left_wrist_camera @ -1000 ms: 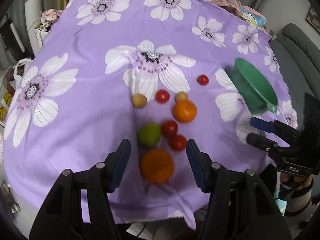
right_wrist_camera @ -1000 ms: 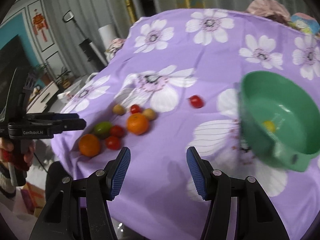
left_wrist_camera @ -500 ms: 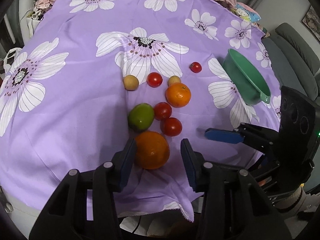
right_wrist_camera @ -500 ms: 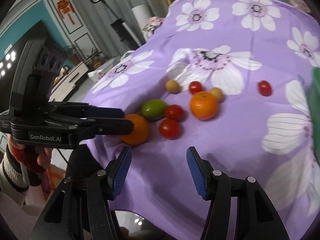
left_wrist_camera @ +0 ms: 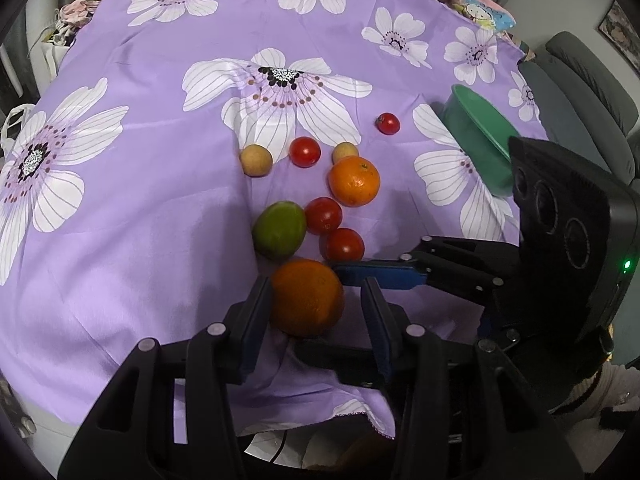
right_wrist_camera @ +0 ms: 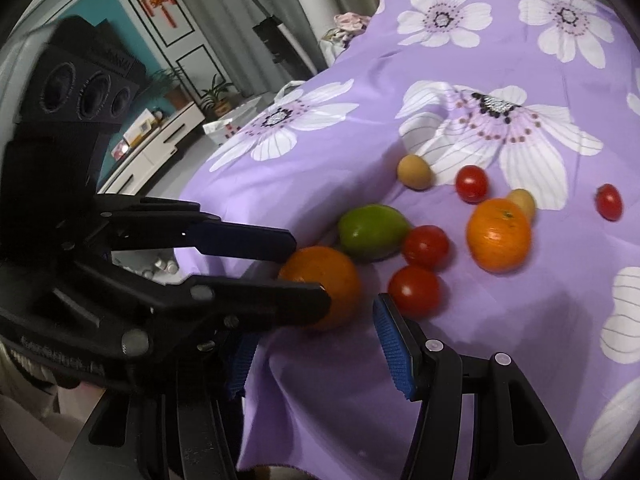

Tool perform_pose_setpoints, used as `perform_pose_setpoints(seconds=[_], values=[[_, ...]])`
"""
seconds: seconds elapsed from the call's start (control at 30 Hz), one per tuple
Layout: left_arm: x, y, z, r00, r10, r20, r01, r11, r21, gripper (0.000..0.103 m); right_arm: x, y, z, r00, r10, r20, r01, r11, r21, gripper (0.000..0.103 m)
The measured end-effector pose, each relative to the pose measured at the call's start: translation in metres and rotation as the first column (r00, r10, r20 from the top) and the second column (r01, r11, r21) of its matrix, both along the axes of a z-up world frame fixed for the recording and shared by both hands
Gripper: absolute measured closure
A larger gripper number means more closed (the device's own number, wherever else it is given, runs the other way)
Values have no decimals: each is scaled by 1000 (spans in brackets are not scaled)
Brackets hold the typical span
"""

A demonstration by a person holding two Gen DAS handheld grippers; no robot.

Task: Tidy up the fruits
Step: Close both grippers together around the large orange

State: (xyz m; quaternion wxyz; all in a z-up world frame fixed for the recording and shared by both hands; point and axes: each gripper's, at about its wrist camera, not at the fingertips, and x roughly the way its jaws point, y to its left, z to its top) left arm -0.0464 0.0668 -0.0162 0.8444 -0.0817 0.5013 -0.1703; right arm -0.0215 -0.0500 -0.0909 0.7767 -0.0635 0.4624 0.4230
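Observation:
A large orange (left_wrist_camera: 307, 298) lies near the front edge of the purple flowered cloth. My left gripper (left_wrist_camera: 316, 312) has its fingers on either side of it; the left pad touches it and a gap shows on the right. The orange also shows in the right wrist view (right_wrist_camera: 324, 280). My right gripper (right_wrist_camera: 316, 340) is open and empty, its fingers beside the same orange; one blue finger (left_wrist_camera: 380, 274) reaches in from the right. A green bowl (left_wrist_camera: 480, 136) stands at the far right.
Behind the large orange lie a green fruit (left_wrist_camera: 279, 230), a smaller orange (left_wrist_camera: 354, 181), several red tomatoes (left_wrist_camera: 345, 245) and two small tan fruits (left_wrist_camera: 256, 160). The cloth edge hangs just below the grippers. A grey armchair (left_wrist_camera: 576, 72) stands right.
My left gripper has moved forward and narrowed around the large orange. My right gripper has swung left from the green bowl toward the fruit cluster and come in beside the same orange.

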Motion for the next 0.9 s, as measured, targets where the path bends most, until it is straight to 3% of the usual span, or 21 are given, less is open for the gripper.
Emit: perform_pose_setpoints(seconds=[0.1, 0.13, 0.33, 0.47, 0.9], values=[[2, -1, -1, 1000, 0, -5, 0, 1000, 8, 59, 5, 2, -4, 1000, -14, -9, 14, 1000, 4, 48], [3, -2, -1, 1000, -2, -9, 2, 1000, 11, 59, 7, 2, -6, 1000, -20, -14, 20, 1000, -2, 54], [6, -4, -2, 1000, -10, -24, 11, 1000, 24, 57, 6, 4, -5, 1000, -24, 0, 24, 1000, -10, 55], [10, 0, -10, 997, -1, -71, -2, 999, -39, 58, 5, -2, -3, 999, -27, 18, 27, 999, -25, 55], [5, -17, -6, 999, -24, -38, 23, 999, -26, 62, -1, -20, 0, 996, -82, 24, 82, 996, -17, 55]])
